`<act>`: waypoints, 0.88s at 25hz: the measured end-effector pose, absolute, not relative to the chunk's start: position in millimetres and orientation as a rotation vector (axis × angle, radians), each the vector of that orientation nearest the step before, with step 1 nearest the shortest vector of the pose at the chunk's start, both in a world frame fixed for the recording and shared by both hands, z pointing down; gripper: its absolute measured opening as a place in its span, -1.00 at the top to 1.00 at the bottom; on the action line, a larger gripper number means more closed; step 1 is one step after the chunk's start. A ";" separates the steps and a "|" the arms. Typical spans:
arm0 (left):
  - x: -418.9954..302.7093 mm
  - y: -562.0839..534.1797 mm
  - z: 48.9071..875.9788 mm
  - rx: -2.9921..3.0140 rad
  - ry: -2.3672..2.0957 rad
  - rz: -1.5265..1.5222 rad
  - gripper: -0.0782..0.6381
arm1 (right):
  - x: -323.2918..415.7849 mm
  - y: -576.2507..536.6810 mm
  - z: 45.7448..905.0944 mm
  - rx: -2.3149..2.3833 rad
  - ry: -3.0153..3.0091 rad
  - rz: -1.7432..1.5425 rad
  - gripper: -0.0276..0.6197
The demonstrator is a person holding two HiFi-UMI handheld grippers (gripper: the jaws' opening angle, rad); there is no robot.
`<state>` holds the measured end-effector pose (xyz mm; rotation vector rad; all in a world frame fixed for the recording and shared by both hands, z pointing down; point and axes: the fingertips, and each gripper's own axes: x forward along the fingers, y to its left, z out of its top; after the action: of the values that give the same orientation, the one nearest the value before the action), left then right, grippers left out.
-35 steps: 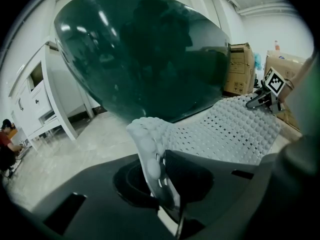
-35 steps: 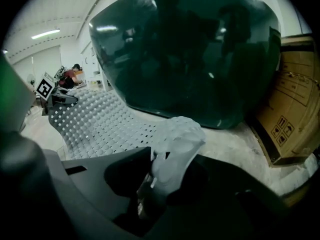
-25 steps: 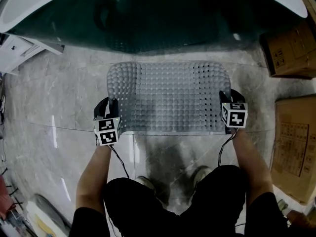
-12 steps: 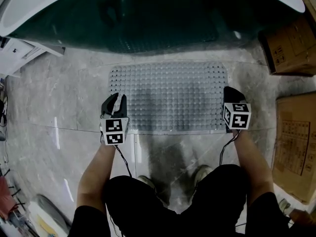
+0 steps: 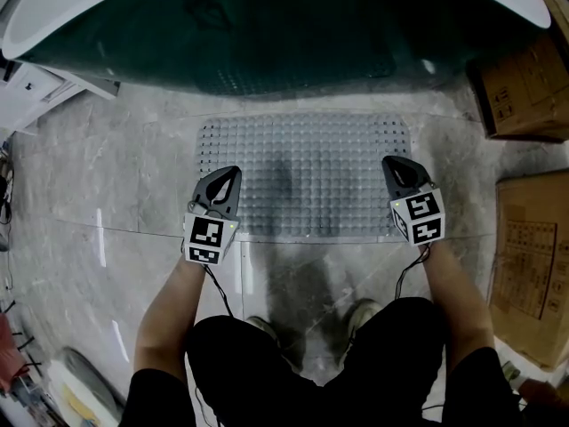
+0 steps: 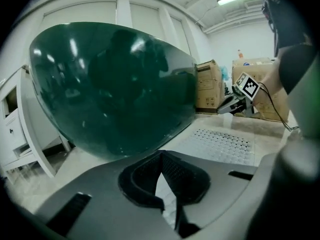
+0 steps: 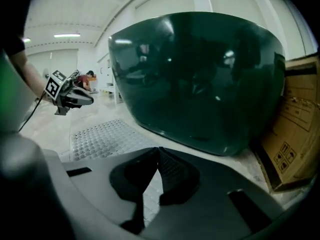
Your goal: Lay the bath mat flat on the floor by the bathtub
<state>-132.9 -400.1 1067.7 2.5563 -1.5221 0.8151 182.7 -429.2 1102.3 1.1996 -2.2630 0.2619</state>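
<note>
- Left gripper (image 5: 231, 173): its jaws are together with nothing between them, having just been closing. They hover above the mat's 8 o'clock corner.
- Right gripper (image 5: 390, 162): its jaws are likewise pressed together and empty, having just been closing, over the mat's edge at about 4 o'clock.
- Bath mat (image 5: 307, 172): it lies spread out on the floor (image 5: 107, 176), free of both grippers and seemingly flat, with the bathtub (image 5: 267, 34) along its 12 o'clock side.
- Boxes (image 5: 524, 96) stand at 3 o'clock of the mat, and a white cabinet (image 5: 36, 92) at 10 o'clock.
- The task looks essentially done.
- Risk: if either gripper dips on its way off, the tip could catch a near corner and fold or drag it.
- Risk: the glossy stone floor looks slick, so a nudge from a gripper or shoe could slide the mat askew from the tub.
</note>
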 end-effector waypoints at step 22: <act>-92.5 -346.5 914.8 2.724 -1.135 0.850 0.74 | 109.9 -367.6 930.5 0.918 -2.346 0.251 0.86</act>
<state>-92.5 -346.5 914.8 2.7243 -1.1352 0.8504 109.9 -367.6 930.5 0.9181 -2.3460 0.2505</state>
